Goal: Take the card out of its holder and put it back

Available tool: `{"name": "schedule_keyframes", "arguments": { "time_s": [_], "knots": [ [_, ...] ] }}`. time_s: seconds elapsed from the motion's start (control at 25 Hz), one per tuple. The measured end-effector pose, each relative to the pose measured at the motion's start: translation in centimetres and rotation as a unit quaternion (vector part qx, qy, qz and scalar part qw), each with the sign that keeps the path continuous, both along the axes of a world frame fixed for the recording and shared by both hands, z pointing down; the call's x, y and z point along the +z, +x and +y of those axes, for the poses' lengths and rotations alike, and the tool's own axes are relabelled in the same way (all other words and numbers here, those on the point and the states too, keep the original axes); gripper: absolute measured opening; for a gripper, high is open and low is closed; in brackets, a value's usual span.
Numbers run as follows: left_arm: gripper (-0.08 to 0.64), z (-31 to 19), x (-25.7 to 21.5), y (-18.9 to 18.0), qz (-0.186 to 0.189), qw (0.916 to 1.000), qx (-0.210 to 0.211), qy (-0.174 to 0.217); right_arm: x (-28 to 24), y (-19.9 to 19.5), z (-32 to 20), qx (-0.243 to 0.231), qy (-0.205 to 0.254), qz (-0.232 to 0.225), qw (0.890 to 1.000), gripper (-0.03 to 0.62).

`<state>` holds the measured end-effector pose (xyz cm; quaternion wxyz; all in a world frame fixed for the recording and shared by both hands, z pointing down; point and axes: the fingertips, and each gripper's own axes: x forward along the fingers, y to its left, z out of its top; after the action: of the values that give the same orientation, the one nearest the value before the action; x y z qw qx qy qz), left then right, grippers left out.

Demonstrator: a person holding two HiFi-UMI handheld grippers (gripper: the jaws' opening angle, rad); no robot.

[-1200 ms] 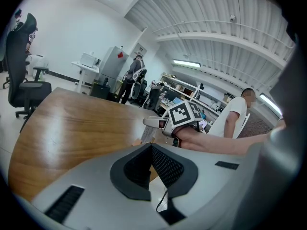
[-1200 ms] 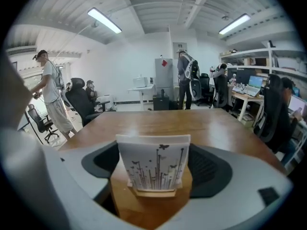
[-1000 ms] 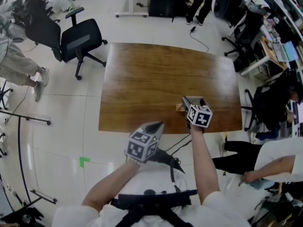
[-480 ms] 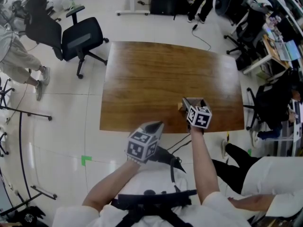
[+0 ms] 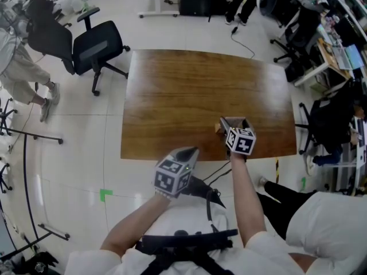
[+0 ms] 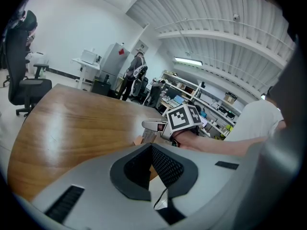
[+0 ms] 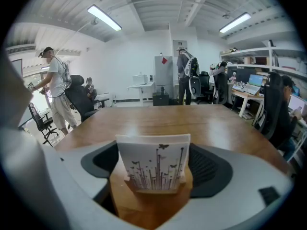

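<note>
In the right gripper view a white card point(image 7: 153, 164) printed with dark stems and butterflies stands upright in a small wooden holder point(image 7: 152, 195) on the brown table point(image 7: 158, 121). My right gripper point(image 7: 153, 171) is open wide, and the card's two side edges lie close to its dark pads point(image 7: 211, 169). In the head view the right gripper point(image 5: 232, 121) reaches over the table's near edge to the holder point(image 5: 218, 129). My left gripper point(image 5: 191, 151) hangs short of the table, shut and empty. In its own view the left gripper point(image 6: 151, 146) has its pads meeting at the tips.
The table point(image 5: 189, 90) carries nothing else. A black office chair point(image 5: 97, 47) stands off its far left corner. People stand or sit at the left point(image 5: 20, 67) and right point(image 5: 327, 228) edges. A cable point(image 5: 215, 173) runs on the floor under the near edge.
Both grippers and the card stay where they were. Only the person at the lower right has shifted.
</note>
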<state>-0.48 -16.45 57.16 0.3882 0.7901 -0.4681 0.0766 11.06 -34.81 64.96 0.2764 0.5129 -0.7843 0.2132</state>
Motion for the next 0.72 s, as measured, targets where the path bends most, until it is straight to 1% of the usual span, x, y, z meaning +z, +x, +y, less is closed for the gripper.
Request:
{"name": "schedule_keyframes", "arguments": {
  "time_s": [0.08, 0.12, 0.16, 0.36, 0.48, 0.52, 0.56, 0.72],
  "knots": [
    [-0.008, 0.0, 0.0, -0.1, 0.0, 1.0, 0.002, 0.0, -0.1, -0.1, 0.0, 0.002, 0.001, -0.002, 1.0, 0.485],
    [-0.007, 0.0, 0.0, -0.1, 0.0, 1.0, 0.002, 0.0, -0.3, -0.1, -0.1, 0.004, 0.003, -0.005, 1.0, 0.512],
    [-0.008, 0.0, 0.0, -0.2, 0.0, 1.0, 0.003, 0.0, -0.5, 0.0, -0.2, 0.005, 0.007, -0.009, 1.0, 0.515],
    [-0.008, -0.1, -0.2, -0.5, 0.0, 1.0, 0.003, 0.004, -3.6, 0.4, -0.3, 0.005, 0.036, -0.035, 0.999, 0.515],
    [-0.007, -0.1, -0.7, -0.5, 0.0, 0.9999, 0.005, 0.012, -6.9, 1.5, 0.4, 0.016, 0.057, -0.067, 0.996, 0.51],
    [-0.008, 0.0, -0.9, -0.5, 0.0, 0.9999, 0.006, 0.015, -7.8, 2.1, 0.8, 0.022, 0.063, -0.084, 0.994, 0.489],
    [-0.008, 0.2, -1.3, -0.6, 0.0, 0.9998, 0.008, 0.02, -8.8, 2.9, 1.4, 0.029, 0.069, -0.099, 0.992, 0.422],
    [-0.007, 1.4, -2.7, -0.4, 0.002, 0.9991, 0.016, 0.038, -11.5, 6.1, 4.9, 0.063, 0.083, -0.146, 0.984, 0.239]
  ]
}}
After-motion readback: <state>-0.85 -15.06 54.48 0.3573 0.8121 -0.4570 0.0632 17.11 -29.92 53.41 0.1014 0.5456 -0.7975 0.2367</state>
